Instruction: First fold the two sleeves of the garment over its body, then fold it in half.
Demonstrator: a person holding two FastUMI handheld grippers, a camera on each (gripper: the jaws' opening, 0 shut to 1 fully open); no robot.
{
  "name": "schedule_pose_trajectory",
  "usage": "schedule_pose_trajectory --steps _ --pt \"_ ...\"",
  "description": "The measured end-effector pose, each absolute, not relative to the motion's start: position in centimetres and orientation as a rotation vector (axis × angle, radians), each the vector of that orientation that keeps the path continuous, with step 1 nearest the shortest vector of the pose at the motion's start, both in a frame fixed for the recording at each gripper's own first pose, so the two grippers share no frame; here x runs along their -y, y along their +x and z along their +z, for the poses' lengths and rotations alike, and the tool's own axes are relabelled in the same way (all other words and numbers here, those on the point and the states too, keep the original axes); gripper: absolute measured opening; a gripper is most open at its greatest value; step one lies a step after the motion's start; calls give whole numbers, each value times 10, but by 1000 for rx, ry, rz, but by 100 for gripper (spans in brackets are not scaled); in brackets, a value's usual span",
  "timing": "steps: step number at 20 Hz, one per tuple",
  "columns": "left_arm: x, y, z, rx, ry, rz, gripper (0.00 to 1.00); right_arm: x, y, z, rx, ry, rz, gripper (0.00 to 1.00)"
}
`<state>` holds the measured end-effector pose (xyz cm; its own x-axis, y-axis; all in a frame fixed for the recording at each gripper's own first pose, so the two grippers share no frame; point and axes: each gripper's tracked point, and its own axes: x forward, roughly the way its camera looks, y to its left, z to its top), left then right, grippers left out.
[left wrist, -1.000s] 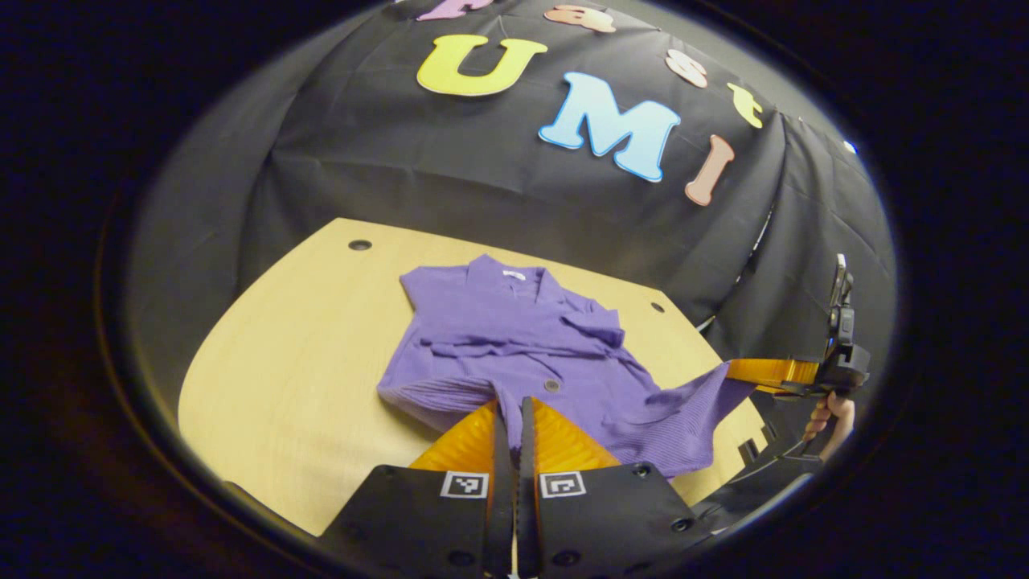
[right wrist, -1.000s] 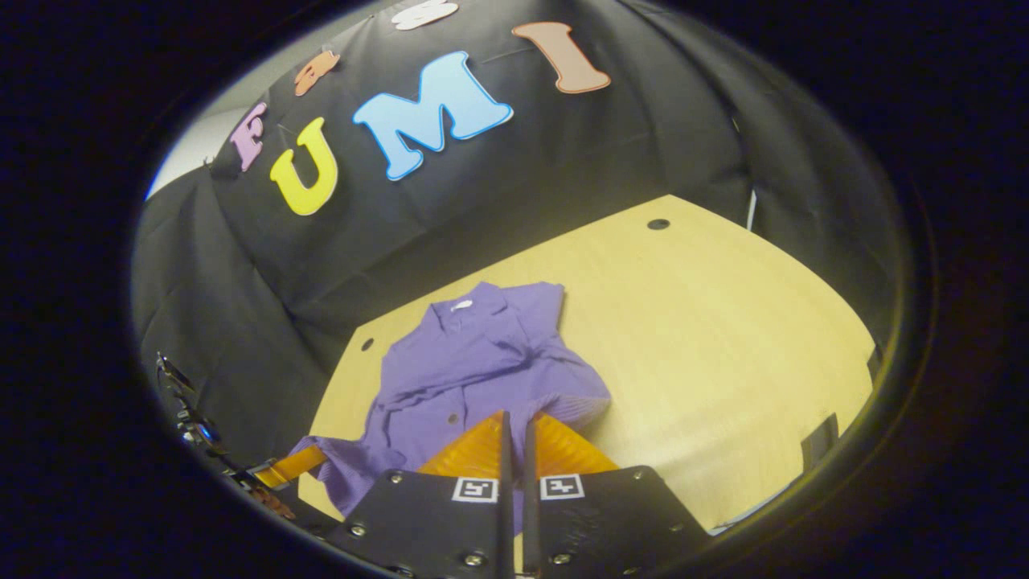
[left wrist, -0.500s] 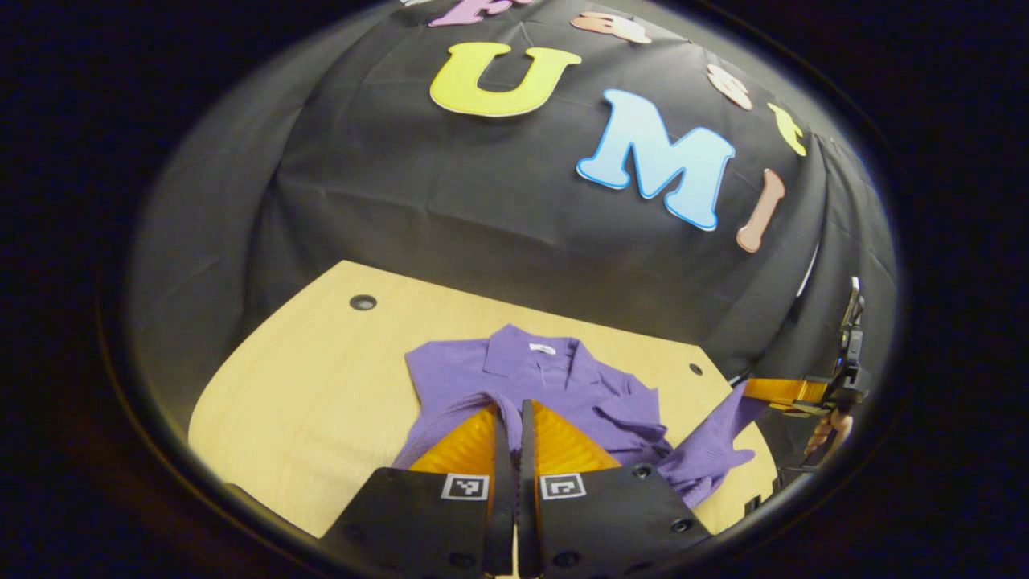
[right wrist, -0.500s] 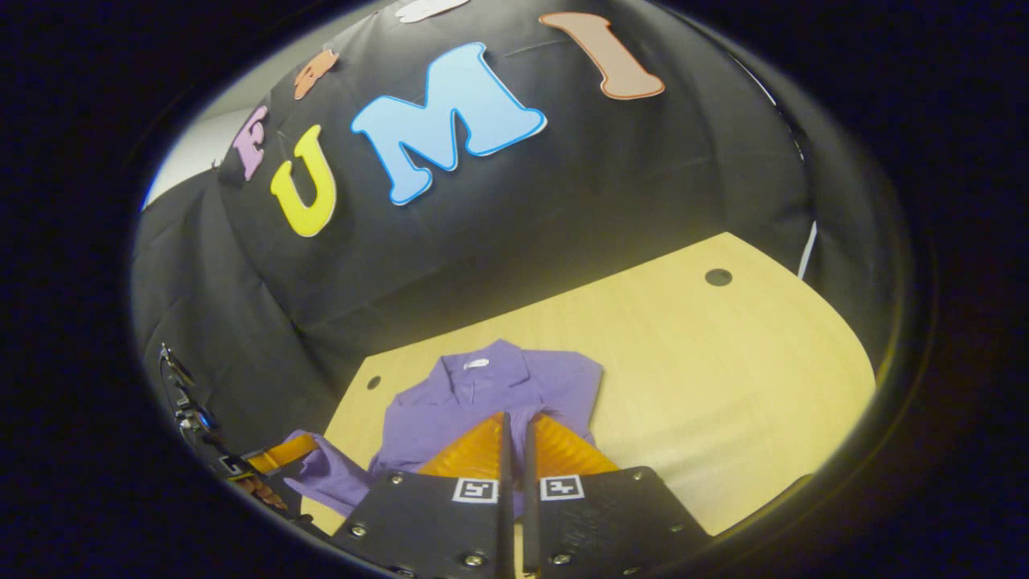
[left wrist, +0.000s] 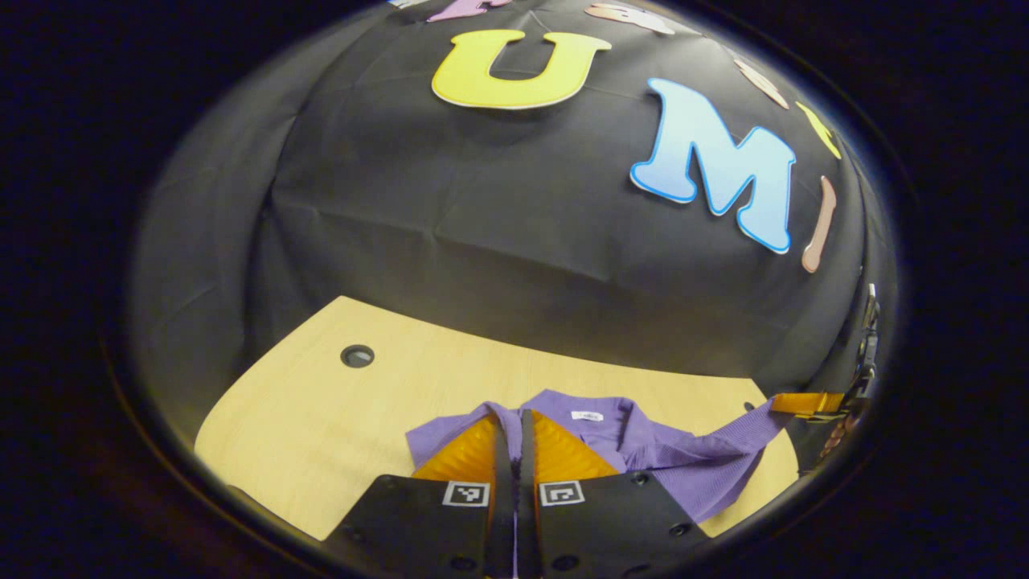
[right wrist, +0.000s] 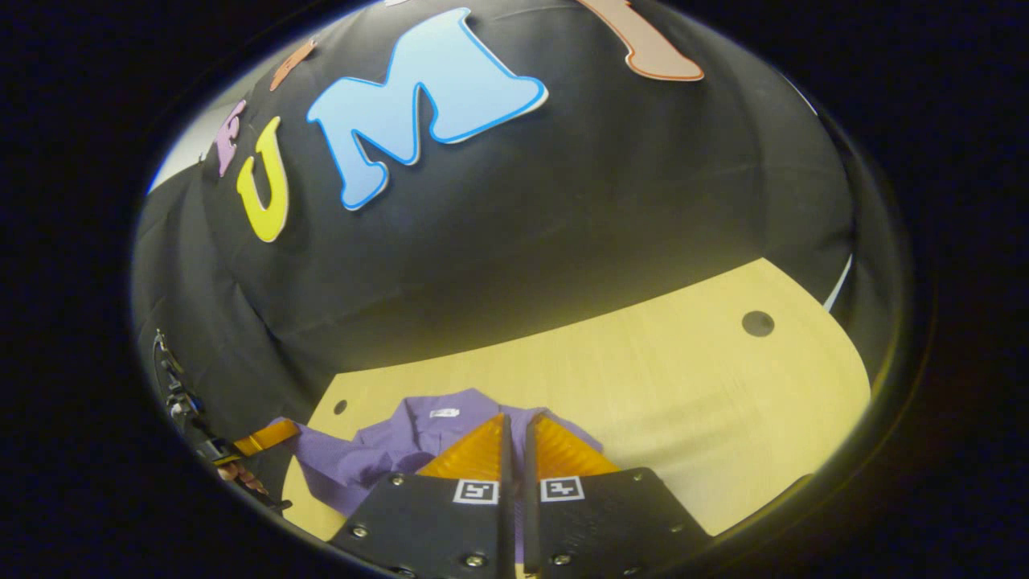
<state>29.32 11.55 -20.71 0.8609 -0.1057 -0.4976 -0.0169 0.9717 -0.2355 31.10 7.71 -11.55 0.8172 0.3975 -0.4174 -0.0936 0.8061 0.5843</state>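
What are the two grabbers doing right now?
Left hand-held gripper: closed on the purple shirt.
Right hand-held gripper: closed on the same shirt's hem.

Both views look low across the table (left wrist: 321, 434), sharing the garment (left wrist: 643, 450).

Light wooden desk (left wrist: 321, 434), rounded corners, grain running across. Small dark round hole (left wrist: 357, 355) near its far left corner in left gripper view; another hole (right wrist: 757, 323) near far right corner in right gripper view. Black cloth wall (left wrist: 498, 209), creased, hangs along the desk's far edge.
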Motion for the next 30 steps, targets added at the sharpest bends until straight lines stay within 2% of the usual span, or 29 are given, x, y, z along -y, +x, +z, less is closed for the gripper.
schedule_pose_trajectory --steps 5,12,15,17,18,19,20,21,22,24,27,29,30 --pt "-112 323 -235 -546 -180 -16 8 -82 342 -145 -591 571 252 4" --pt "-137 336 -248 -504 -91 114 8 -81 353 -175 -599 447 205 6" --pt "-138 334 -255 -522 -73 125 12 -81 353 -176 -597 391 184 6" --pt "-139 332 -258 -530 -67 129 14 -79 349 -170 -586 358 170 13" --pt "-140 331 -260 -538 -65 131 19 -78 346 -167 -587 348 164 18" --pt "-138 329 -260 -550 -66 130 23 -78 343 -163 -588 340 161 18" --pt "-136 326 -258 -552 -71 125 31 -78 339 -159 -584 329 156 19" --pt "-134 326 -254 -543 -74 117 40 -73 337 -152 -566 305 141 25" --pt "-133 324 -251 -535 -74 110 50 -68 335 -145 -542 278 125 41" --pt "-129 318 -240 -523 -70 87 70 -61 329 -130 -513 257 102 57" --pt "-126 304 -220 -489 -64 65 77 -54 310 -110 -480 260 77 78" --pt "-122 291 -206 -469 -66 44 84 -52 294 -97 -459 251 58 80" --pt "-122 284 -198 -458 -59 37 84 -53 283 -89 -447 248 52 80"
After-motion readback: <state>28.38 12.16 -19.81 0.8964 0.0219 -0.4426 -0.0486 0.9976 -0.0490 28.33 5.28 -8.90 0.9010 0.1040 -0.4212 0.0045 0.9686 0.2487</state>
